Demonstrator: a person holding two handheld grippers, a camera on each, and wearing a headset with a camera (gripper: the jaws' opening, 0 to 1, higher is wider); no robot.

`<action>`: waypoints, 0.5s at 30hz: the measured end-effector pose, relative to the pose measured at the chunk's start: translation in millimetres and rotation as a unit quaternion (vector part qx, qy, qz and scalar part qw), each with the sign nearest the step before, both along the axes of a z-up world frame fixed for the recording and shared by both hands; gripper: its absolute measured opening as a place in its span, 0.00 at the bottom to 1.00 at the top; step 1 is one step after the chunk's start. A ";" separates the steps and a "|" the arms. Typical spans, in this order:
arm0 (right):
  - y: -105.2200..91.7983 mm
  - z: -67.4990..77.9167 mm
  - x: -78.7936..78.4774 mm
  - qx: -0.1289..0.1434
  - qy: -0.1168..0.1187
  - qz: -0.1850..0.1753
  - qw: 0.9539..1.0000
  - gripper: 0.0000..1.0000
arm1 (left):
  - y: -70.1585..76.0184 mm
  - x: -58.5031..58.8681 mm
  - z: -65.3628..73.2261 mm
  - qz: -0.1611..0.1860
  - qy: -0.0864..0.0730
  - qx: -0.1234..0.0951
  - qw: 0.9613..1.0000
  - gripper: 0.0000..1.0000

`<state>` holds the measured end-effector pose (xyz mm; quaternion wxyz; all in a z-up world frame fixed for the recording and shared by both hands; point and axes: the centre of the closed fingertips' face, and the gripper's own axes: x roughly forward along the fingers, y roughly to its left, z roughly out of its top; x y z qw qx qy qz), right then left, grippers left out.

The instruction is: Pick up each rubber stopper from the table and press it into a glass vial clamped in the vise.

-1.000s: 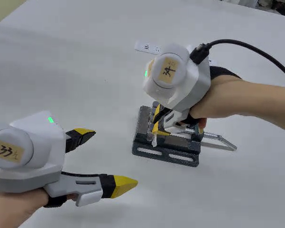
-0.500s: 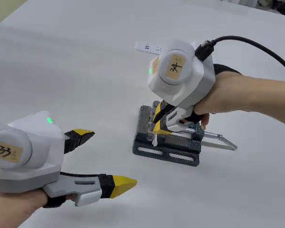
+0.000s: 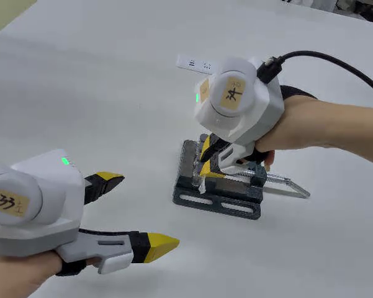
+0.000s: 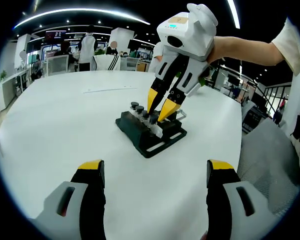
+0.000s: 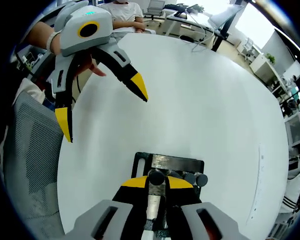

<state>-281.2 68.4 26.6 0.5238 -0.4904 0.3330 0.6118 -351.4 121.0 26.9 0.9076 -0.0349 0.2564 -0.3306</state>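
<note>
A small black vise (image 3: 218,197) stands mid-table and clamps a row of glass vials. My right gripper (image 3: 207,159) points down over its left end, the jaws closed on a dark rubber stopper (image 5: 156,177) that sits on top of a vial. Two more stoppered vials (image 5: 195,179) stand beside it in the vise (image 5: 175,162). The left gripper view shows the vise (image 4: 150,136), the capped vials (image 4: 138,108) and the right gripper (image 4: 159,105) above them. My left gripper (image 3: 139,212) hangs open and holds nothing, low at the front left, well away from the vise.
The vise's screw handle (image 3: 288,184) sticks out to the right. A white strip (image 3: 193,62) lies on the table behind the vise. The white tabletop (image 3: 99,93) stretches wide on all sides. People and desks stand in the far background.
My right gripper has shifted slightly right and tilted over the vise, so less of its yellow tips show. The left gripper has sunk a little and stays open.
</note>
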 end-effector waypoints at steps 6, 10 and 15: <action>-0.2 0.2 -2.1 0.000 0.005 0.002 1.000 0.12 | -2.2 -0.7 1.2 -0.001 0.001 -0.001 1.000 0.83; 0.9 9.2 1.2 0.011 0.005 -0.003 1.000 0.13 | -1.3 -0.1 2.6 -0.001 -0.001 0.000 1.000 0.83; -1.2 19.5 -2.4 0.019 0.042 -0.006 0.999 0.13 | -2.6 0.5 6.7 -0.003 -0.005 -0.003 1.000 0.81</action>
